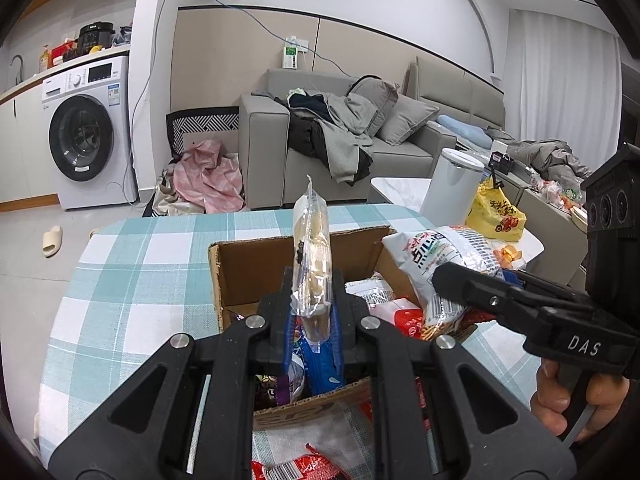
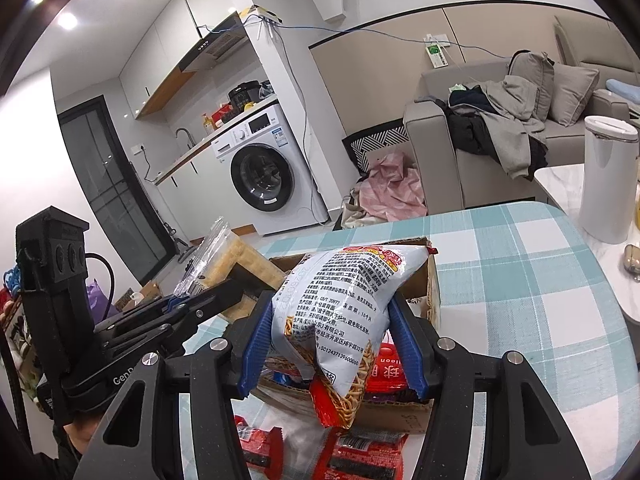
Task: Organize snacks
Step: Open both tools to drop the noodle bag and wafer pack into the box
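The left gripper (image 1: 313, 312) is clamped on a clear cracker packet (image 1: 310, 256), which stands upright between its blue pads (image 1: 289, 332) and rises above them. Just below and in front of this gripper is an open cardboard box (image 1: 256, 268) that rests on a table with a blue and white checked cloth (image 1: 132, 272). Inside the box lie several snack packs, among them a blue packet (image 1: 320, 364) directly under the fingers and a red one (image 1: 404, 318) a little to the right. The right gripper (image 2: 332, 344) is closed on a white noodle-snack bag (image 2: 340, 300); the bag is squeezed at its middle, with its top puffed out above the pads and its red lower corner hanging down. This bag is held over the near right part of the same box (image 2: 432, 288). Red snack packets (image 2: 360, 456) lie on the table under the right gripper, close to the box. From the left wrist view, the right gripper (image 1: 444, 280) appears at the right side, with its bag (image 1: 440, 256) above the box edge.
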`<state>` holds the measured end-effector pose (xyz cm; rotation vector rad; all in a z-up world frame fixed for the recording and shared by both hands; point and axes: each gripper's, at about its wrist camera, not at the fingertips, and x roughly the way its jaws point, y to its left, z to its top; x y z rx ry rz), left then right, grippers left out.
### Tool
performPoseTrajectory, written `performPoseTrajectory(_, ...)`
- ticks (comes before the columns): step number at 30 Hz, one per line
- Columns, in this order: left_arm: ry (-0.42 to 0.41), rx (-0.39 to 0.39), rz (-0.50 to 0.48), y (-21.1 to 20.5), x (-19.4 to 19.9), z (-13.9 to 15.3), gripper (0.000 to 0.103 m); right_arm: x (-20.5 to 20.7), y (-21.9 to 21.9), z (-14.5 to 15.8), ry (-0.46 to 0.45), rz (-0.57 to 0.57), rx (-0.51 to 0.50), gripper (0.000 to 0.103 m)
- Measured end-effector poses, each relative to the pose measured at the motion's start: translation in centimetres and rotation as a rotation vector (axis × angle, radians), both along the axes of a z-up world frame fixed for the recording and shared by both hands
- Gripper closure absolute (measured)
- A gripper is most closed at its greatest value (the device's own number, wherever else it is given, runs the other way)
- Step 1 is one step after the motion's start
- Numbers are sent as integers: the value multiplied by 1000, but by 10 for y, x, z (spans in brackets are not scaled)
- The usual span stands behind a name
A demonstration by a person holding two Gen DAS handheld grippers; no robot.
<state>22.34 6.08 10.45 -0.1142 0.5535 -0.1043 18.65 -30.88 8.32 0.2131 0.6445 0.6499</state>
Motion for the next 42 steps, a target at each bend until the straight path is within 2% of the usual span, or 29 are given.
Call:
performPoseTrajectory(19,54,19,-17,-9,44,-35,91,37,13,-25,79,-28,-11,46)
performPoseTrajectory(26,71,34,-2,-9,46,-40,91,38,16,-25,72,-16,-31,44)
performPoseTrajectory(28,75,39,2,-9,44,-39,87,35,13,-22,51,-22,-37,43)
performPoseTrajectory(31,81,35,10,-5,39,-37,66,30,8,-18,30,-30,-41,37)
performPoseTrajectory(33,72,28,23,-2,32,-33,40,26,5,-15,15,-36,-55,32)
performPoseTrajectory(34,65,26,28,-1,28,-31,35,22,3,-13,3,-42,-63,27)
performPoseTrajectory(35,57,27,32,1,23,-29,25,20,1,-11,-4,-45,-67,22)
performPoseTrajectory(36,47,30,34,2,17,-26,20,18,-2,-10,-9,-46,-69,18)
performPoseTrajectory(39,30,34,45,7,0,-21,15,9,-7,-9,-9,-50,-76,2)
performPoseTrajectory(40,30,30,48,9,-6,-21,13,5,-10,-10,-6,-53,-81,2)
performPoseTrajectory(42,26,28,58,12,-18,-20,1,0,-12,-11,-1,-56,-91,1)
